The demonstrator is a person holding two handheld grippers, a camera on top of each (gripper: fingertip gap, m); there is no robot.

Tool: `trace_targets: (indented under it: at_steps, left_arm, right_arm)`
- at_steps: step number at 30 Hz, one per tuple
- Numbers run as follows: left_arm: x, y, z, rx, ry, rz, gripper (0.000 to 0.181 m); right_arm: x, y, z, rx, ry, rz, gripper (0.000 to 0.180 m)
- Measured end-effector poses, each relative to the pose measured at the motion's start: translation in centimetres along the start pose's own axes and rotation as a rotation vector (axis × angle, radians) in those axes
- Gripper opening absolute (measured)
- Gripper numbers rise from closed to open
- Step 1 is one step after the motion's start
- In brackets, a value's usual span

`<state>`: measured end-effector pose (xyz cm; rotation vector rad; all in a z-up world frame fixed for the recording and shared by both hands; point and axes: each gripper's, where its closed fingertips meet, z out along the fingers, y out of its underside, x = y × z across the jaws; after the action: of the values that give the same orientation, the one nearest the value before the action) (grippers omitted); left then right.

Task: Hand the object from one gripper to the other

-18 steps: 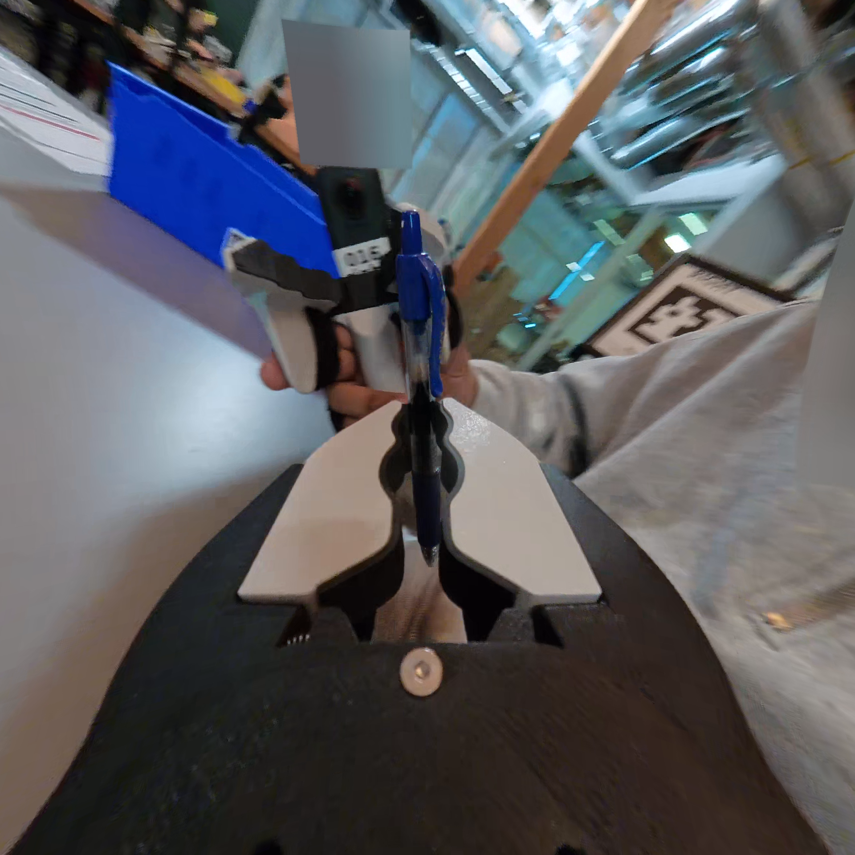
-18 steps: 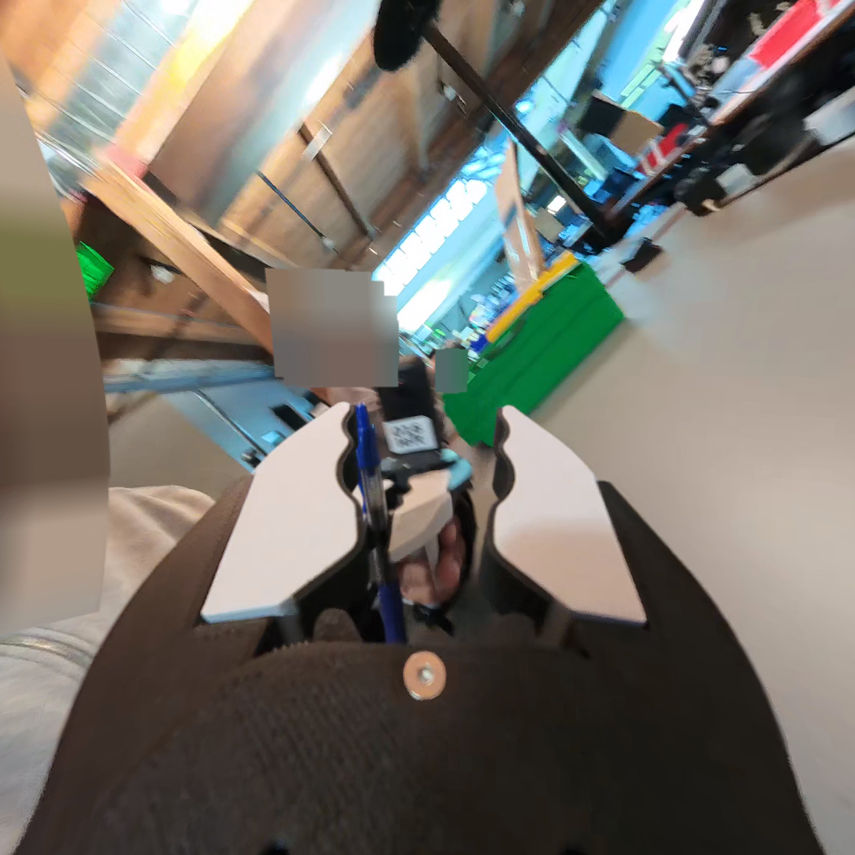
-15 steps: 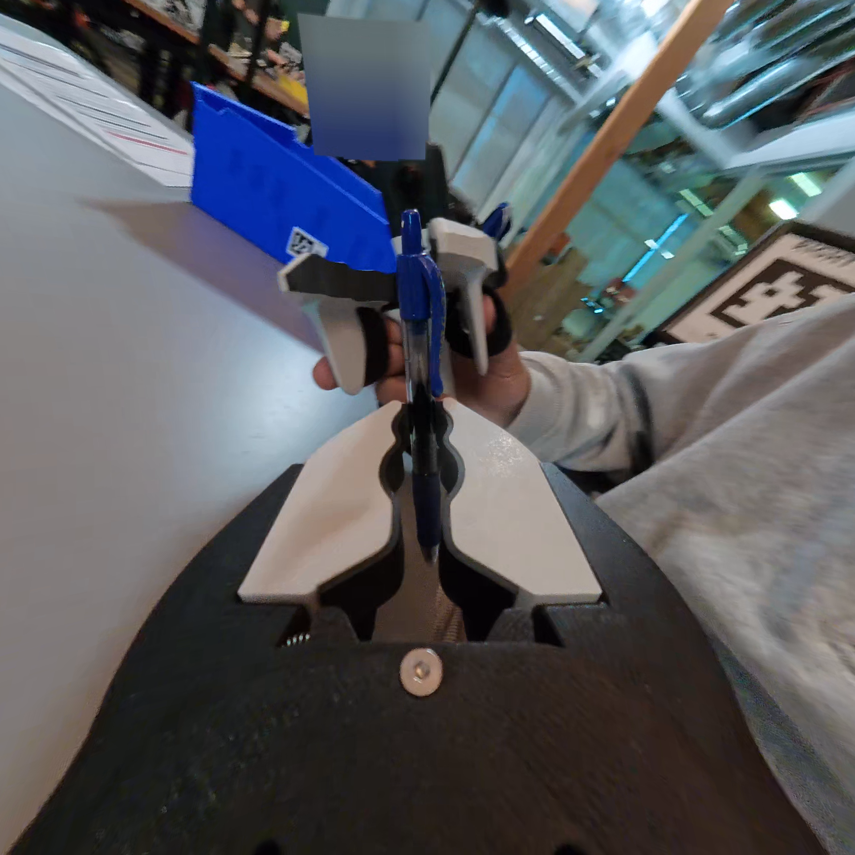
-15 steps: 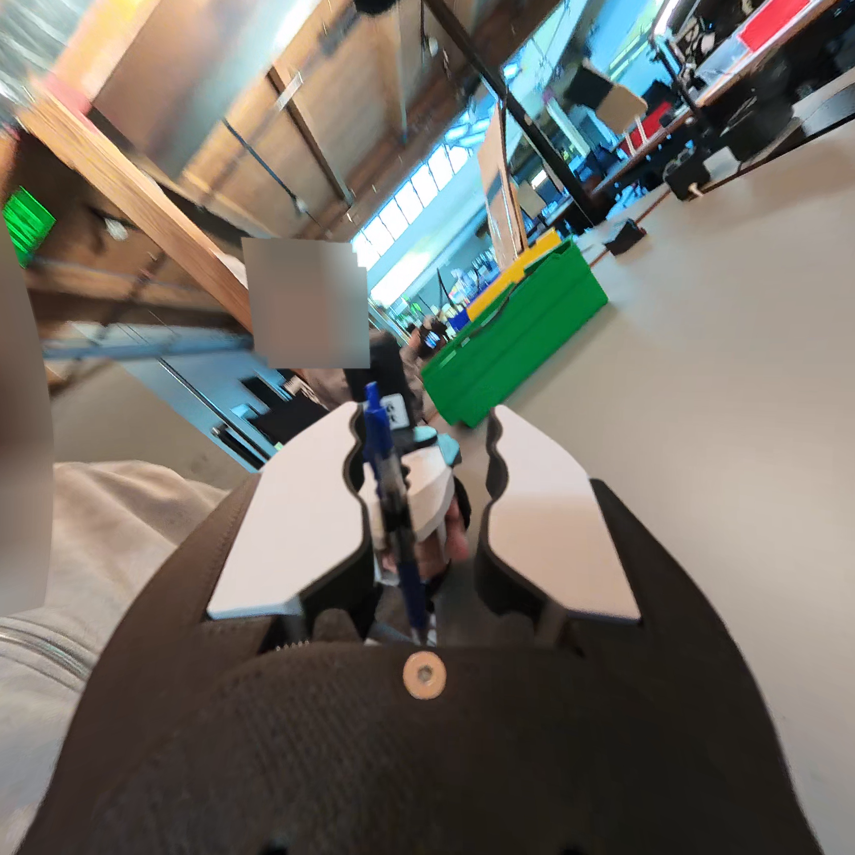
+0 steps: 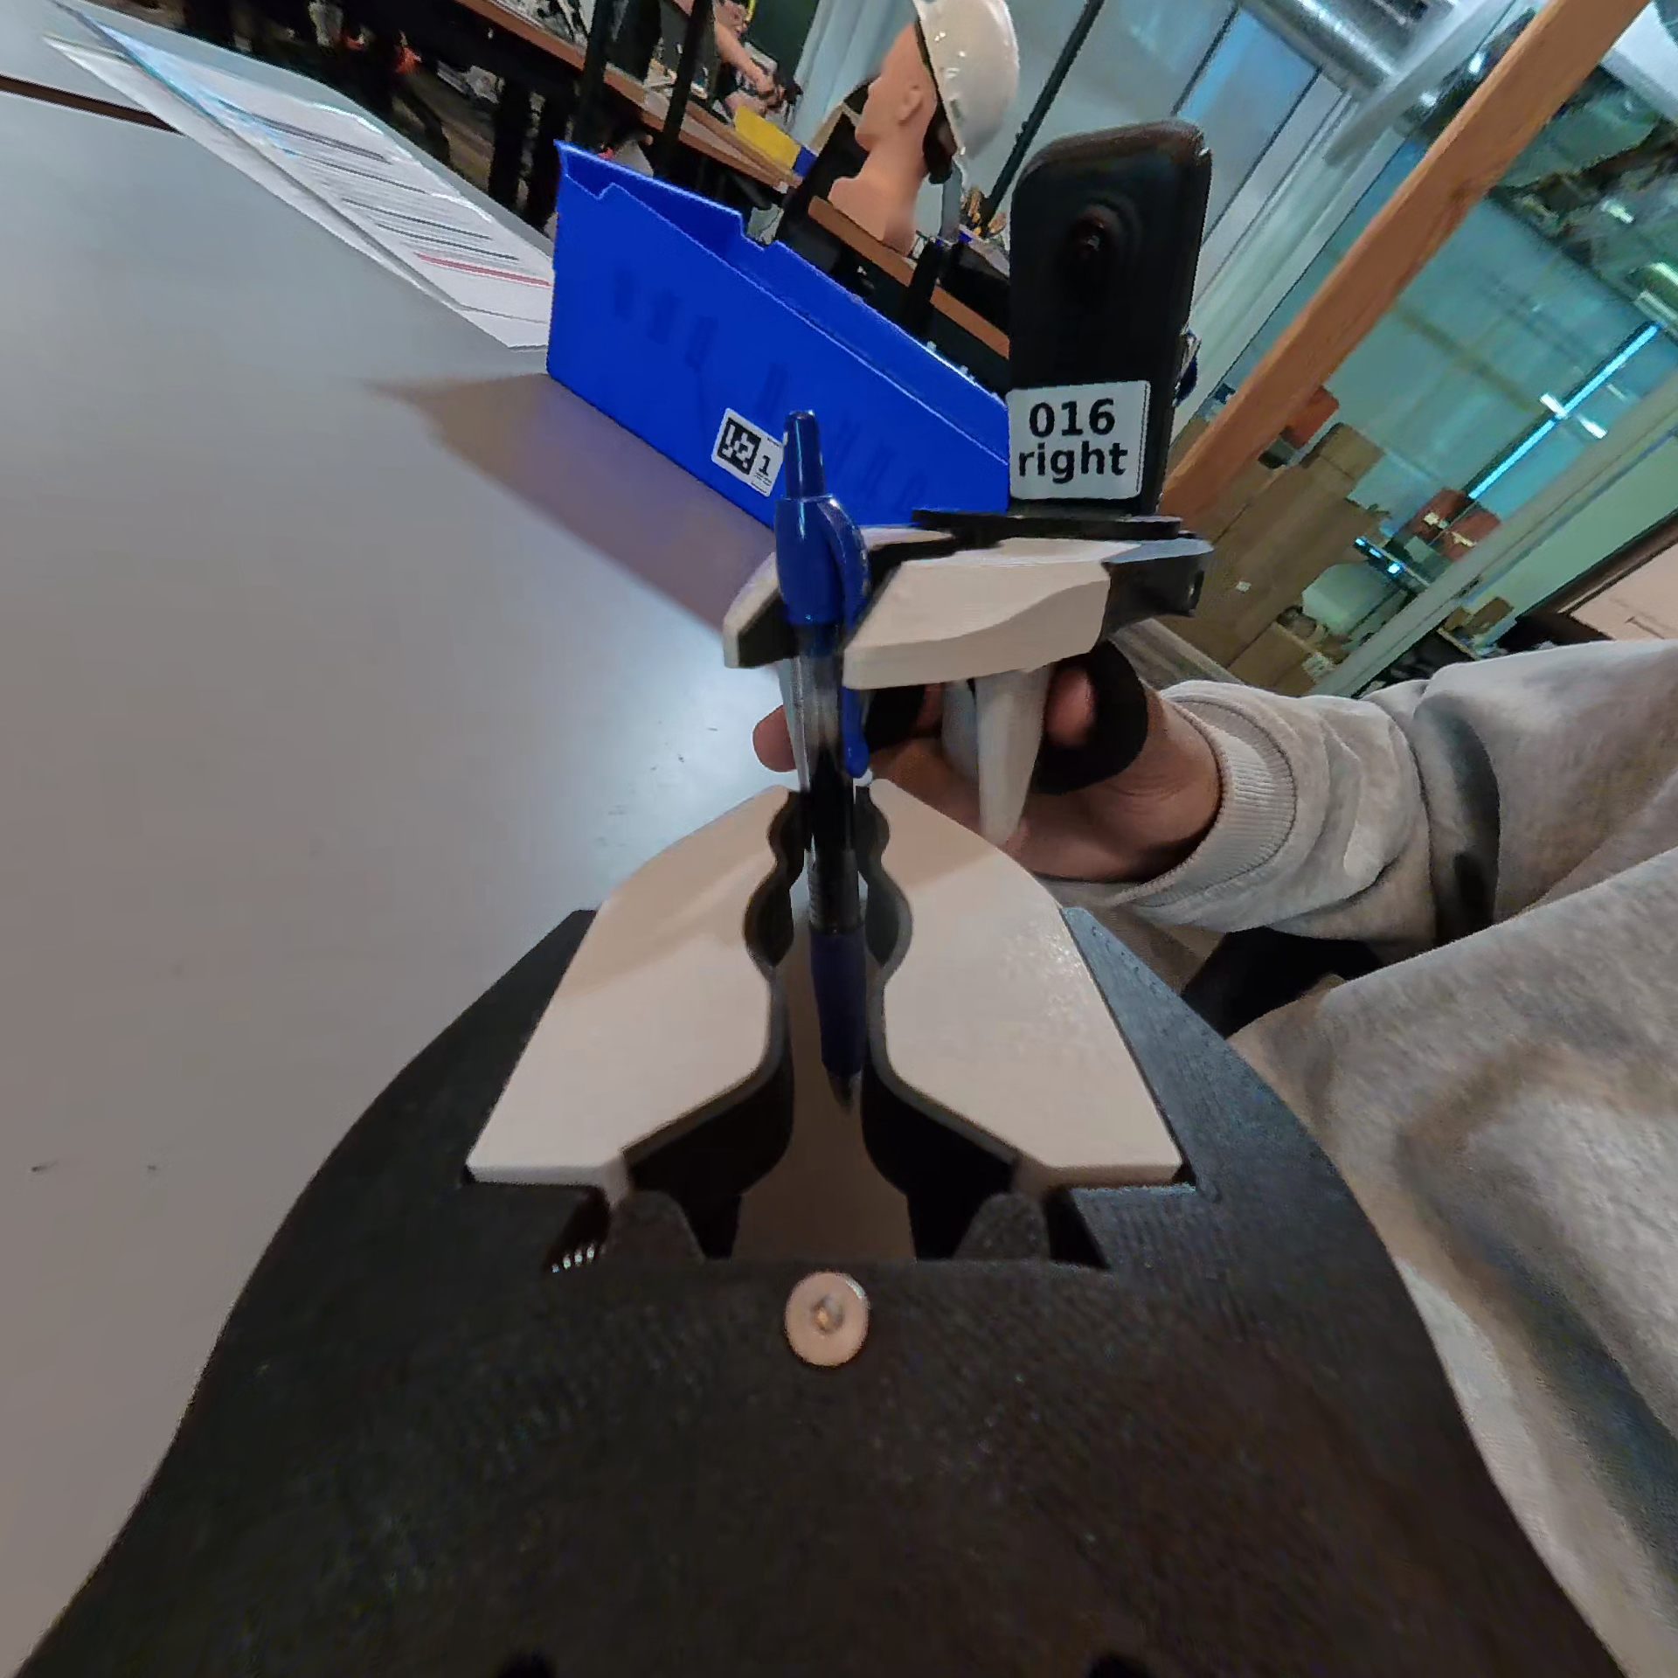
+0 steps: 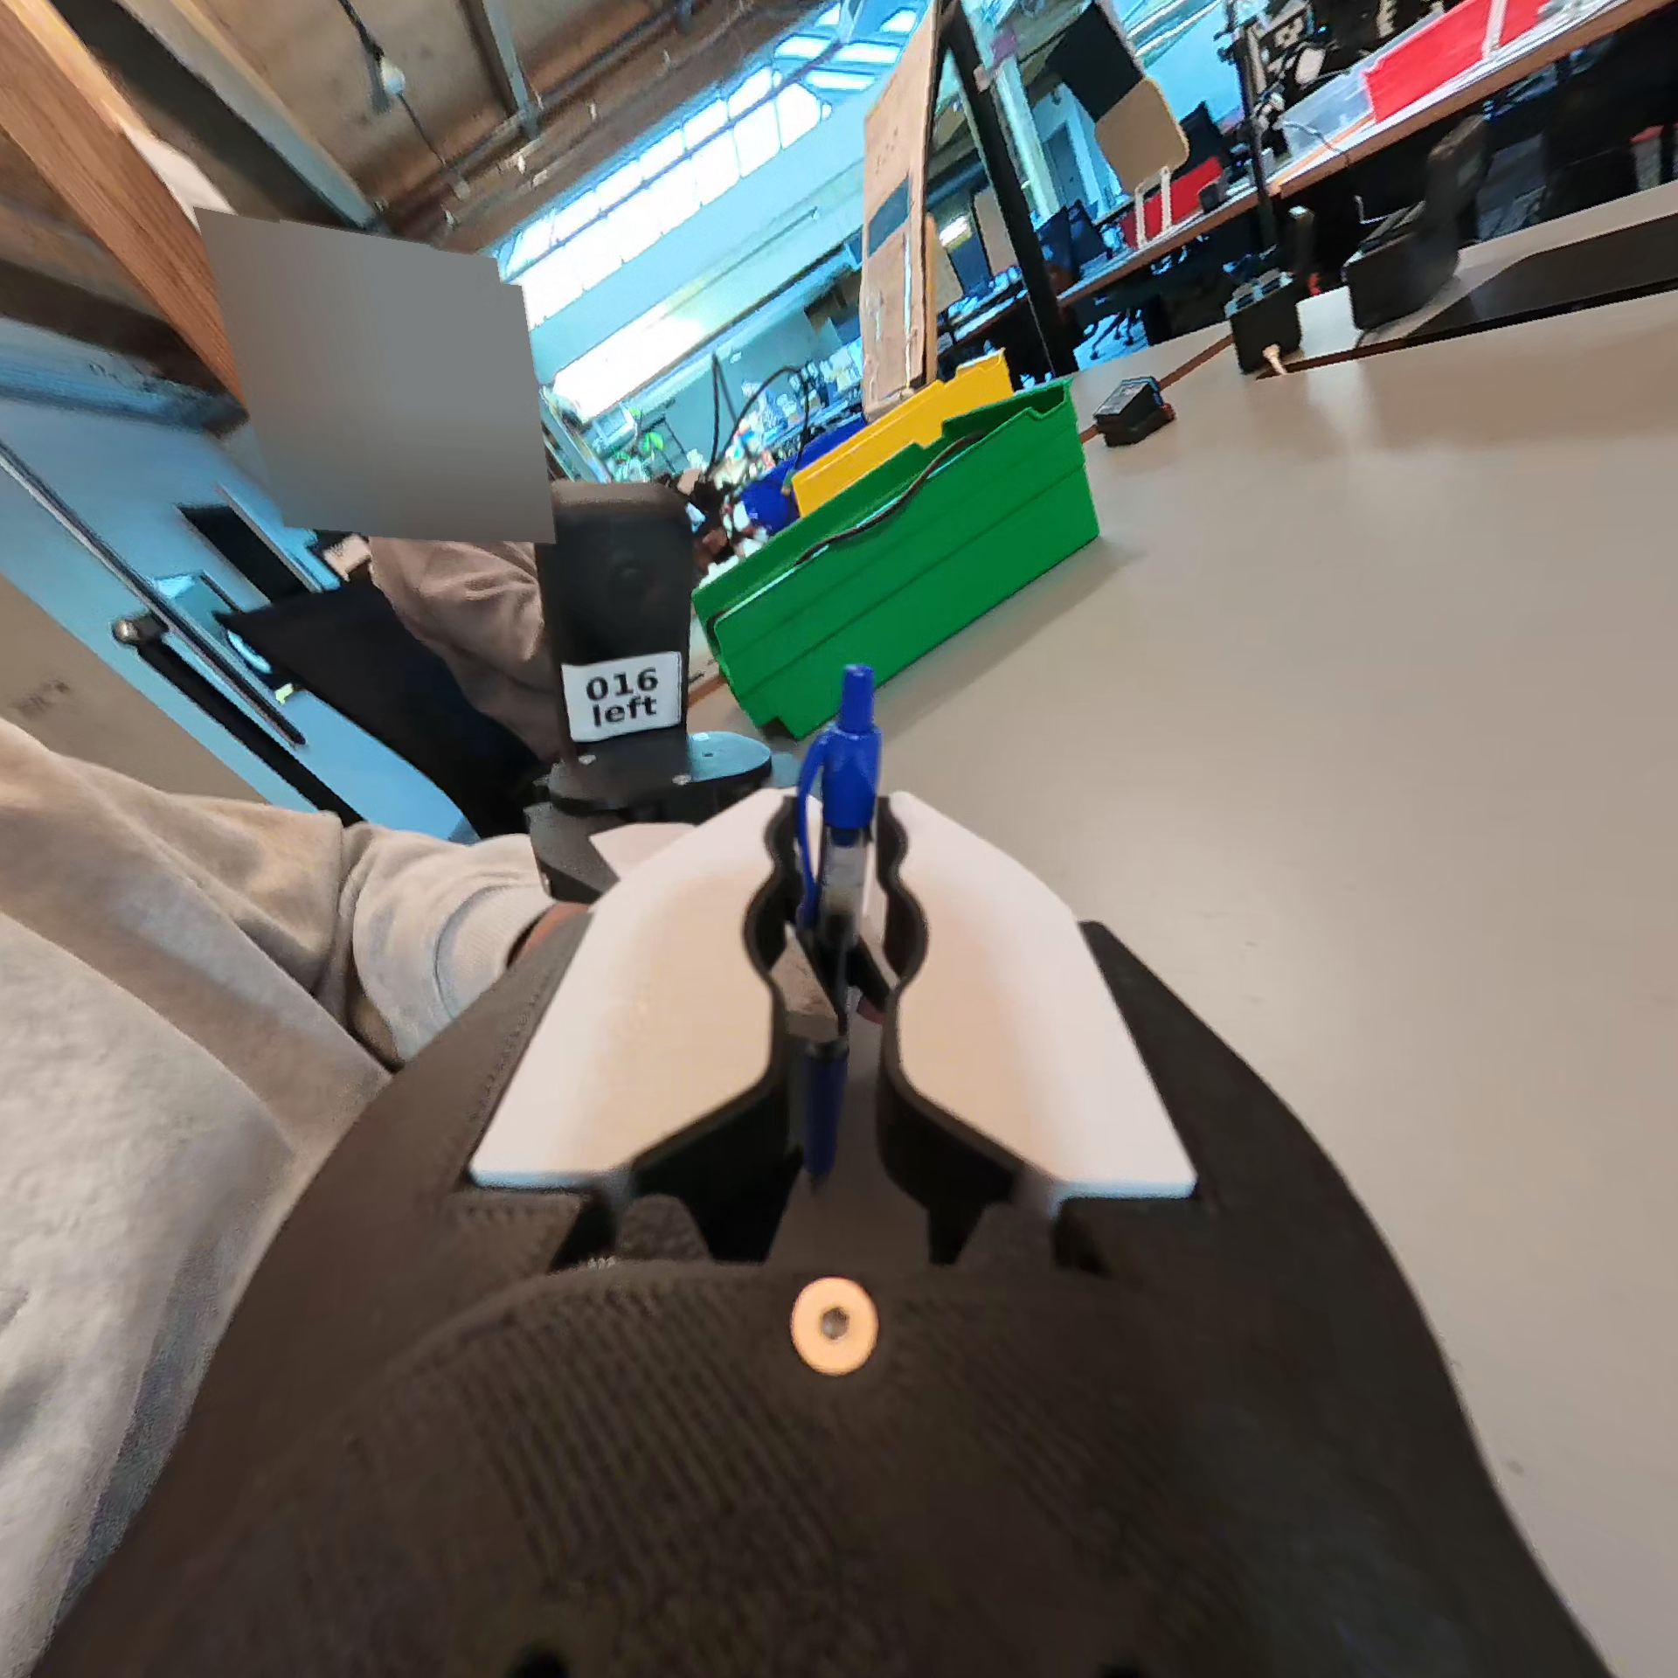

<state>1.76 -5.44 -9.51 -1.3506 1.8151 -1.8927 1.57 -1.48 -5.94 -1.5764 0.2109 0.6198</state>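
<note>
A blue retractable pen [image 5: 822,636] stands upright over the grey table [image 5: 272,636]. My left gripper [image 5: 826,799] is shut on its lower barrel, with the tip pointing down between the fingers. My right gripper [image 6: 835,808] has its jaws closed around the pen [image 6: 849,754] just below the clip. In the left wrist view the right gripper [image 5: 799,608] comes in level from the right, at the clip. In the right wrist view the left gripper's body [image 6: 626,790] sits to the left, and its fingers lie under mine.
A blue bin [image 5: 690,363] stands behind the pen, with a paper sheet [image 5: 363,172] beyond it. A green bin [image 6: 908,581] and a yellow bin [image 6: 899,427] stand ahead on the table. A small black box [image 6: 1130,422] lies farther back. Grey sleeves [image 5: 1362,817] fill the near side. My right fingertips sit around 4 cm from my left ones.
My right gripper's jaws were wide apart around the pen and have now closed onto it. Both grippers have tilted back to level. The left grip is unchanged.
</note>
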Motion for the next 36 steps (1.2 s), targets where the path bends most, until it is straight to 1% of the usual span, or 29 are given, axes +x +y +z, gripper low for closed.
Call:
trace_targets:
  at_steps: [5, 8, 11, 14, 16, 20, 23, 31, 35, 36]
  left_arm:
    - [0.4, -0.4, -0.1, 0.028, 0.036, -0.006, 0.012]
    - [0.5, -0.8, -0.2, 0.054, 0.056, -0.027, 0.028]
    - [0.6, -0.8, -0.1, 0.056, 0.069, -0.029, 0.04]
    - [0.8, 0.0, 0.3, 0.009, 0.106, -0.051, 0.053]
    - [1.6, 0.7, 0.6, -0.037, 0.17, -0.089, 0.056]
    - [3.0, 1.4, 0.9, -0.079, 0.253, -0.102, 0.053]
    - [3.9, 2.0, 0.9, -0.12, 0.308, -0.102, 0.039]
    - [4.2, 2.5, 1.0, -0.152, 0.341, -0.135, 0.028]
    - [4.1, 2.6, 0.9, -0.158, 0.339, -0.14, 0.011]
    - [4.0, 2.6, 0.9, -0.157, 0.338, -0.144, 0.011]
  right_arm:
    - [-0.3, -0.3, -0.1, 0.0, -0.017, -0.013, 0.016]
    - [-0.1, -0.6, -0.2, 0.009, -0.021, -0.013, 0.016]
    - [-0.2, -1.5, -0.9, 0.04, -0.054, 0.021, 0.016]
    - [-0.1, -2.0, -1.5, 0.058, -0.095, 0.074, 0.016]
    - [0.0, -2.3, -1.8, 0.068, -0.115, 0.106, 0.016]
    - [0.0, -2.5, -2.0, 0.083, -0.156, 0.173, 0.016]
    - [-0.1, -2.6, -2.1, 0.085, -0.168, 0.185, 0.016]
    - [-0.2, -2.6, -2.2, 0.084, -0.18, 0.191, 0.015]
    - [-0.4, -2.6, -2.1, 0.086, -0.195, 0.201, 0.016]
    - [-0.4, -2.6, -2.0, 0.089, -0.198, 0.204, 0.016]
